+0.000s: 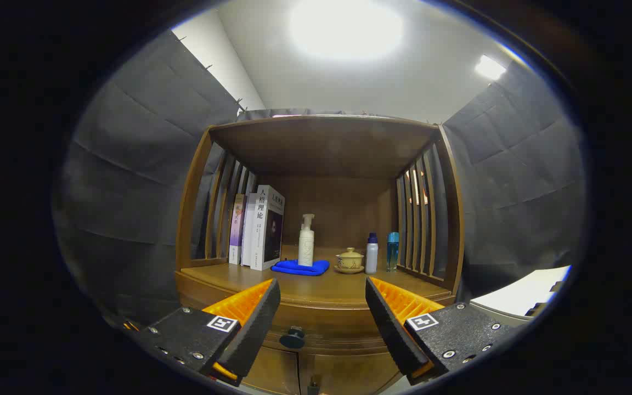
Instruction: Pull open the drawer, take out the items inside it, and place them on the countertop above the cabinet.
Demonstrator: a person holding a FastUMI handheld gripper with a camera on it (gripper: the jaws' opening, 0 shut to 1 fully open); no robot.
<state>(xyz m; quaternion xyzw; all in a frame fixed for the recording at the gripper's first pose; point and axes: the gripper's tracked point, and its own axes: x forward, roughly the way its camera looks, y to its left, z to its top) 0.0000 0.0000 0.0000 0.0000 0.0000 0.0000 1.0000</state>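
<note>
1. Gripper view, nearest first: the hand-held gripper is spread wide with nothing between its fingers, which frame the small dark round drawer knob.
2. That knob sits on the front of the wooden drawer, shut as far as I can judge, so the items inside are hidden.
3. To do this step well, bring the fingers down and forward until the knob lies squarely between them, then close on it and pull straight back (a skewed pull could bind the drawer).
4. Just above runs the brown wooden tabletop of the cabinet, bare near its front edge, a good landing place.
5. Further back stand a folded blue cloth, a white pump bottle, a lidded yellow teacup and upright books; keep clear of them.
</note>
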